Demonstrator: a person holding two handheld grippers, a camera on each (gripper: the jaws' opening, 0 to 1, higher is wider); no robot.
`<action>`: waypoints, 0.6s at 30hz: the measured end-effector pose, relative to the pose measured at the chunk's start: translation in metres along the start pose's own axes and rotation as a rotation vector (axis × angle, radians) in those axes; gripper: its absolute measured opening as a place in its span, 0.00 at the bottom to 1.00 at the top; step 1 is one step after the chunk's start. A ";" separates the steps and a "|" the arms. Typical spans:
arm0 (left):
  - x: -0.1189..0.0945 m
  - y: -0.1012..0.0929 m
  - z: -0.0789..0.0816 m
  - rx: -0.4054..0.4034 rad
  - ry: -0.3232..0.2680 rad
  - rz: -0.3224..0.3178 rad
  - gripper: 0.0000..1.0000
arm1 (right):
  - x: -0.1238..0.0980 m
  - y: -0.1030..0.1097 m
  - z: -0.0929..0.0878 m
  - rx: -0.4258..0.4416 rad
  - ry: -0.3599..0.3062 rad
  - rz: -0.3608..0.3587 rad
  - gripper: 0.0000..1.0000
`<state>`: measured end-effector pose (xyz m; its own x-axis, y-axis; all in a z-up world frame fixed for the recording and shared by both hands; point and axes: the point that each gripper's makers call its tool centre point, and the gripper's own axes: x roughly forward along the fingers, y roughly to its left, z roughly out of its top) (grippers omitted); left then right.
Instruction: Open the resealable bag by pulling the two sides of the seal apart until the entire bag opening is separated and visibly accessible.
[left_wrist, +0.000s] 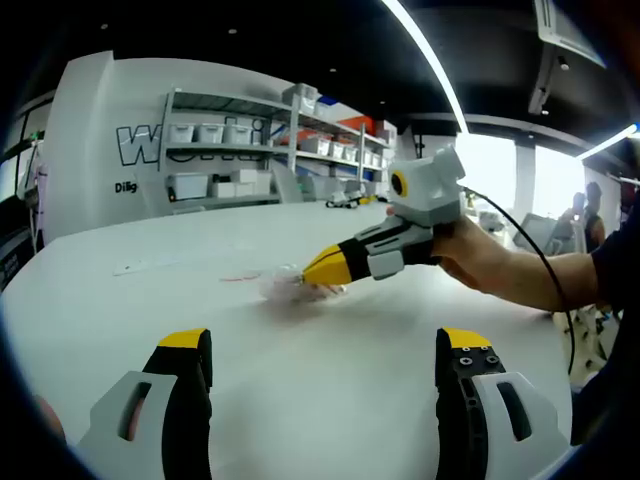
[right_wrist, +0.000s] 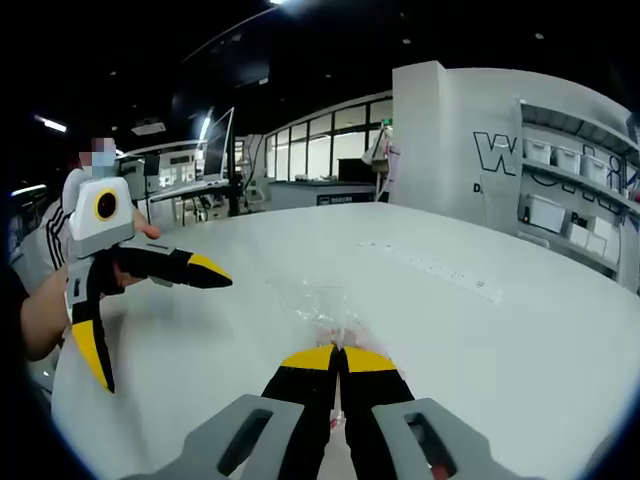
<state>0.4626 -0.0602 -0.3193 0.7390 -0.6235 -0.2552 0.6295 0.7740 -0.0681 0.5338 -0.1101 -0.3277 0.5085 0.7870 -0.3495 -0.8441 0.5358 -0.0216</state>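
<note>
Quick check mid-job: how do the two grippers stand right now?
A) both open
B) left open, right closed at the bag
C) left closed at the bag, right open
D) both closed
B: the left gripper has its jaws spread wide, while the right gripper has its yellow tips together at the clear bag on the table.

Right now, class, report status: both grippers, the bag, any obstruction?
Left gripper open, off the bag. Right gripper shut on clear plastic resealable bag, flat on white table. No obstruction.

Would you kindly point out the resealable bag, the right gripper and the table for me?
resealable bag (left_wrist: 285, 285), left gripper view, its crumpled clear body.
right gripper (left_wrist: 312, 271), left gripper view, its yellow tips.
table (left_wrist: 330, 370), left gripper view, bare white top.
</note>
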 end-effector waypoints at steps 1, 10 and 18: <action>0.000 -0.001 0.000 -0.001 -0.001 -0.001 0.91 | 0.000 0.001 0.000 0.002 -0.001 0.002 0.00; 0.000 -0.003 -0.001 -0.004 -0.001 -0.004 0.91 | -0.007 0.008 -0.002 0.042 -0.014 0.021 0.00; -0.001 -0.004 -0.002 -0.007 -0.003 -0.006 0.91 | -0.015 0.019 -0.001 0.105 -0.041 0.052 0.00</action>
<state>0.4589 -0.0631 -0.3206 0.7357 -0.6287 -0.2519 0.6326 0.7707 -0.0760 0.5102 -0.1119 -0.3236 0.4730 0.8250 -0.3093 -0.8480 0.5215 0.0941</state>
